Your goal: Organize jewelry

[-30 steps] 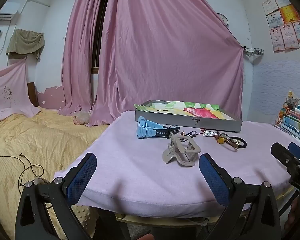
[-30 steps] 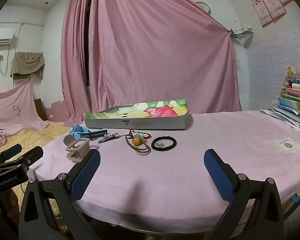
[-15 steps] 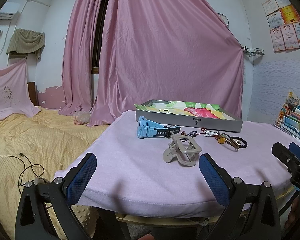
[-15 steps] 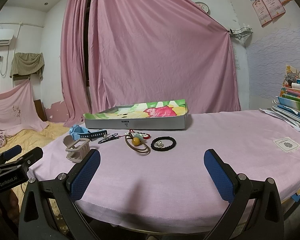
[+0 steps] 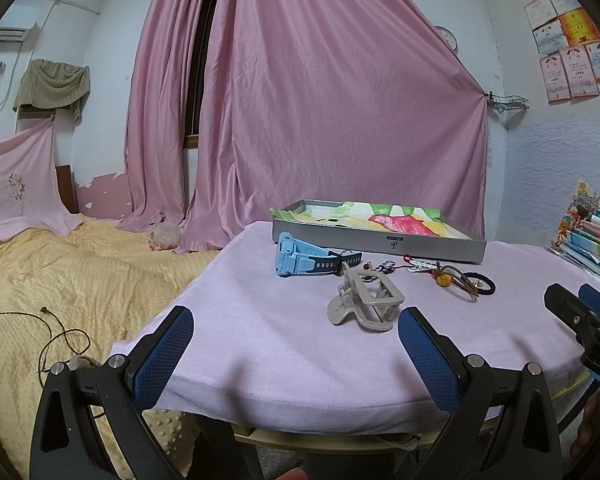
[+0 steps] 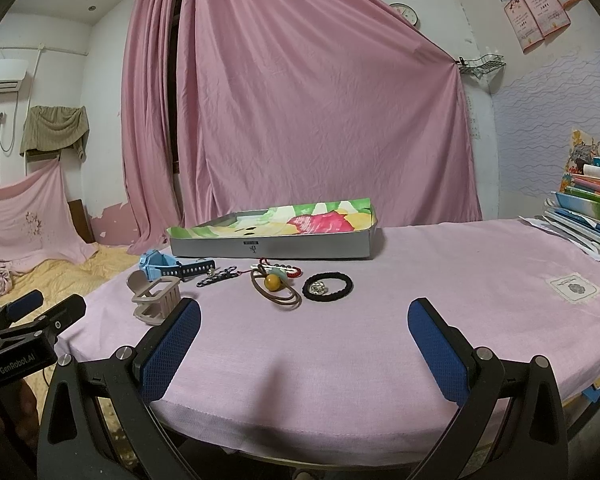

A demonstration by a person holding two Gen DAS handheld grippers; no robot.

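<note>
On the pink-clothed table [image 5: 260,344] lie a blue watch [image 5: 300,260], a beige claw hair clip [image 5: 366,302], a brown hair tie with an orange bead [image 6: 274,282], a black scrunchie [image 6: 328,287] and a small dark chain [image 6: 217,276]. Behind them stands a shallow grey tray [image 6: 272,246] lined with colourful paper. My left gripper [image 5: 296,348] hovers open at the near table edge, in front of the clip. Farther right along that edge, my right gripper [image 6: 304,344] is open and empty too, with the hair tie and scrunchie ahead of it.
A stack of books [image 6: 592,208] sits at the table's right side. A bed with a yellow cover [image 5: 60,280] lies left of the table, with a dark cord [image 5: 56,336] on it. Pink curtains [image 5: 320,120] hang behind. A small patch [image 6: 574,288] marks the cloth.
Almost nothing differs; both views have shifted very slightly, and both grippers stay open near the table's front edge.
</note>
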